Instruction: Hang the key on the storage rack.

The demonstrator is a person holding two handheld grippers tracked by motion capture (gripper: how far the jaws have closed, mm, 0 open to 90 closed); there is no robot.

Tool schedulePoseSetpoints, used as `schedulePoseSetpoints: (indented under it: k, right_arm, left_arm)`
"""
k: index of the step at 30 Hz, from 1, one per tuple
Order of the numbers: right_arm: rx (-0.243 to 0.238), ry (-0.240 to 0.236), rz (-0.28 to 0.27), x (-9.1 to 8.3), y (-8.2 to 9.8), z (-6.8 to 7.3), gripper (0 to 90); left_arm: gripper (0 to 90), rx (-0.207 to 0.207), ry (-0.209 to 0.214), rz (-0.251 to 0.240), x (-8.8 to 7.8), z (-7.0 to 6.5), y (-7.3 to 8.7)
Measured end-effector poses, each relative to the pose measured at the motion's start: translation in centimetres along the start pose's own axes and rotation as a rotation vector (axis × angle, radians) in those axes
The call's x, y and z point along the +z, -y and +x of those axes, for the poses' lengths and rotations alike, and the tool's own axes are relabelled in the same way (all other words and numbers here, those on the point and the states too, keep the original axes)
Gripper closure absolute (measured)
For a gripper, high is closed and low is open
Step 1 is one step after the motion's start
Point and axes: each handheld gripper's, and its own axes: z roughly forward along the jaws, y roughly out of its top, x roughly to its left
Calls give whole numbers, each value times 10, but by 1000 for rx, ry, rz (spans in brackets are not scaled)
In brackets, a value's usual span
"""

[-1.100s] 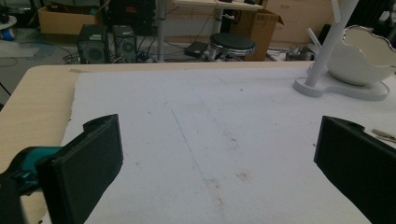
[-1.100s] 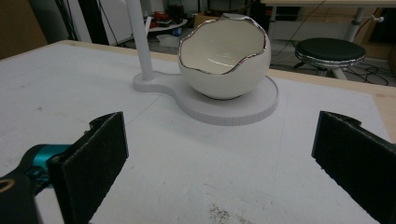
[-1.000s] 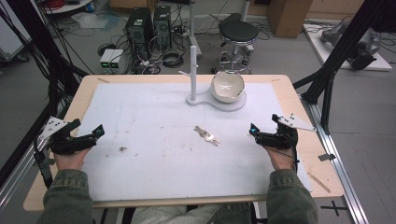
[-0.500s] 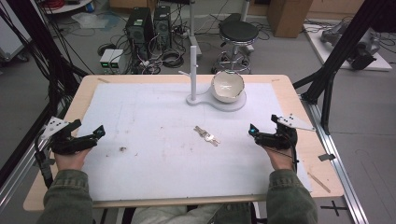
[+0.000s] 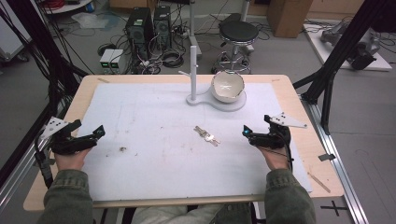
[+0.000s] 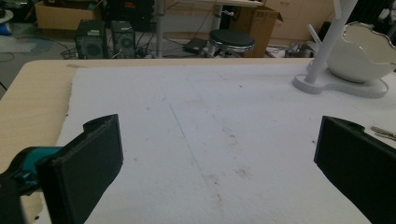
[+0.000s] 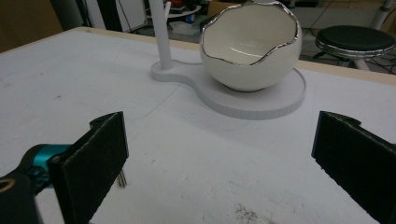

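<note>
- One bunch of keys: silver metal, small, lying flat on the white mat near its middle, a little toward the person's right. Nothing touches it.
- Two grippers, both held low at the near side of the mat, well apart from each other.
- Right gripper: jaws spread wide with nothing between them, tips pointing toward the keys, near them but apart.
- Left gripper: jaws spread wide with nothing between them, at the mat's left edge, well apart from the keys.
- One white egg-shaped bowl with a jagged silver rim, seated on a white stand with an upright post, at the mat's far edge beyond the keys.
- Open mat lies on every side of the keys; bare wooden table borders the mat.
</note>
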Motion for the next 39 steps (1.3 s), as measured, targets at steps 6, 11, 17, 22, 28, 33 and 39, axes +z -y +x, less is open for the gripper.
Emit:
schedulePoseSetpoints:
  k: [6,11,17,22,28,33,39]
  right_arm:
    - [2,-41,12,6,-6,6,26]
    - [-13,-71,16,14,-15,14,26]
    - [-21,-89,33,24,-19,20,27]
    - [-35,-105,50,30,-23,25,27]
    - [-42,-144,85,40,-29,28,27]
    - [-53,-158,125,49,-29,32,27]
    - [-78,-173,163,58,-35,38,27]
  left_arm:
    - [17,3,0,4,1,-1,0]
    - [17,6,0,9,1,-1,0]
    - [17,11,-2,16,1,-1,1]
    - [17,11,-2,16,1,-2,1]
    - [17,9,-4,14,1,-1,1]
    - [17,8,-4,16,1,-1,1]
    - [17,7,-4,15,1,-1,1]
